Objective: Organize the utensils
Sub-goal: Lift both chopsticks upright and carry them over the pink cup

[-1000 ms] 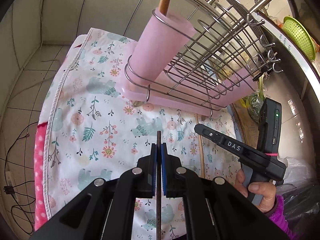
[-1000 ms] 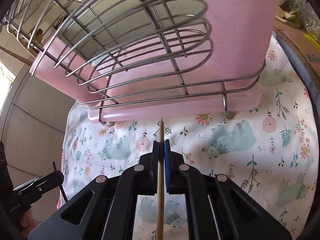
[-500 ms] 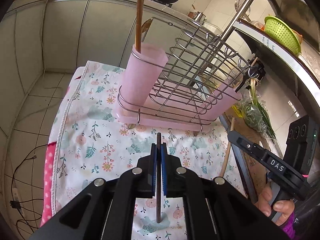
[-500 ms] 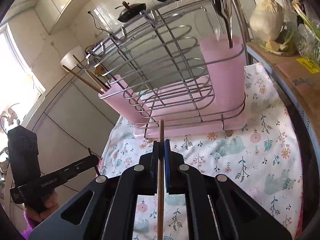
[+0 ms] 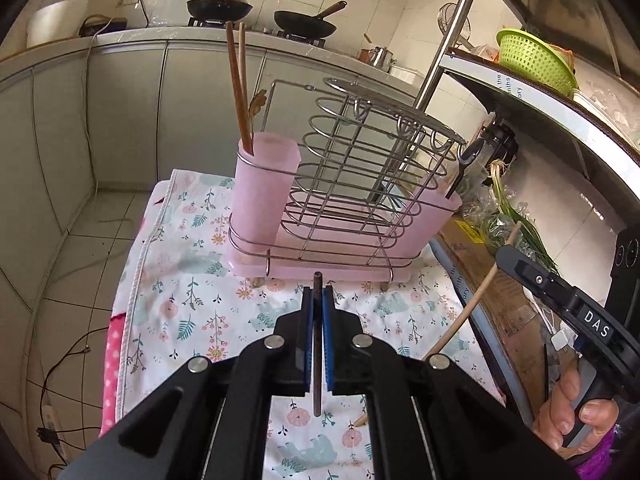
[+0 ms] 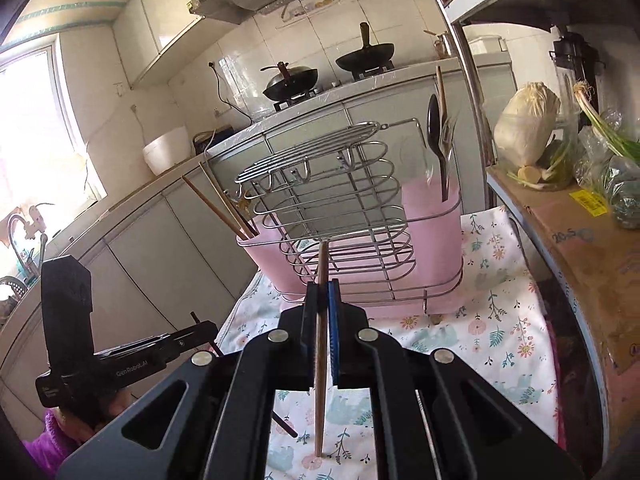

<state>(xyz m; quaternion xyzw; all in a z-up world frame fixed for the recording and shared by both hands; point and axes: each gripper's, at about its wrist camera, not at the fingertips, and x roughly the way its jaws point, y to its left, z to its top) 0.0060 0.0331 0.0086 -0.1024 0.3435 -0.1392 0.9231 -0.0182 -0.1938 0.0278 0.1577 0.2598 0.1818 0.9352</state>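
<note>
Holding one chopstick per gripper: left gripper (image 5: 317, 312) clamps a dark chopstick (image 5: 317, 344), right gripper (image 6: 324, 304) a pale chopstick (image 6: 321, 344), above the cloth short of the pink rack (image 5: 320, 208). Thin sticks, probably slip-prone, may pivot and miss my cup (image 5: 266, 184).

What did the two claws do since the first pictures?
Both claws pulled up and back from the pink rack, so it looks smaller. The left claw stays shut on the dark chopstick, the right claw on the wooden chopstick. The rack stayed put.
</note>
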